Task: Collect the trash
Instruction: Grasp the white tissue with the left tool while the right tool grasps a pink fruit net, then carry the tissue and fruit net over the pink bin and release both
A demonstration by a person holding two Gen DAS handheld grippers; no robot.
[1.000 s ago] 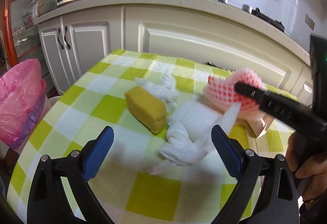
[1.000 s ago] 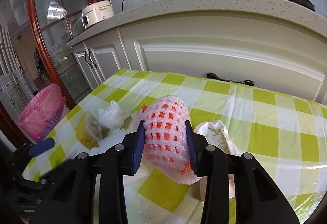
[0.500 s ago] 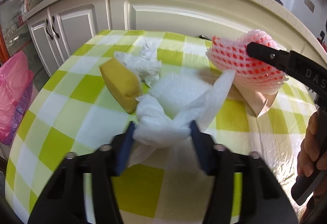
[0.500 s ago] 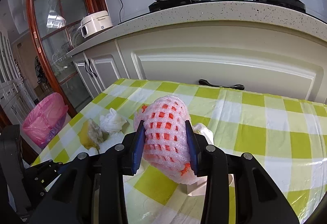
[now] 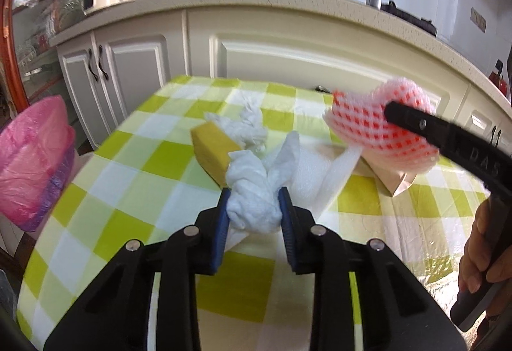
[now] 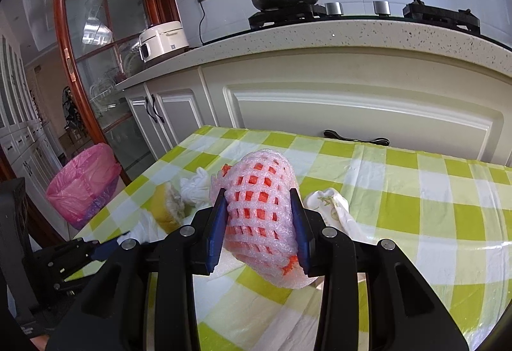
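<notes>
Pink bin bag (image 5: pixel 33 159) sits off the bench's (image 5: pixel 128 191) left edge. Left tool (image 5: pixel 254 207), wide apart a second ago, has just closed onto the white tissue wad (image 5: pixel 252 203) beside the yellow sponge (image 5: pixel 212 152). Right tool (image 6: pixel 260 219) stays clenched on the pink foam net (image 6: pixel 259 207), now higher above the bench.

Around the yellow sponge (image 5: pixel 212 147) I have little room: a crumpled tissue (image 5: pixel 248 126) touches its far side, and white foam sheet (image 5: pixel 308 171) lies just to its right. Left of the sponge the checked tablecloth (image 5: pixel 105 191) lies bare to the table edge. Beyond that edge, well apart from the sponge, the pink-lined bin (image 5: pixel 30 159) stands open on the floor.
</notes>
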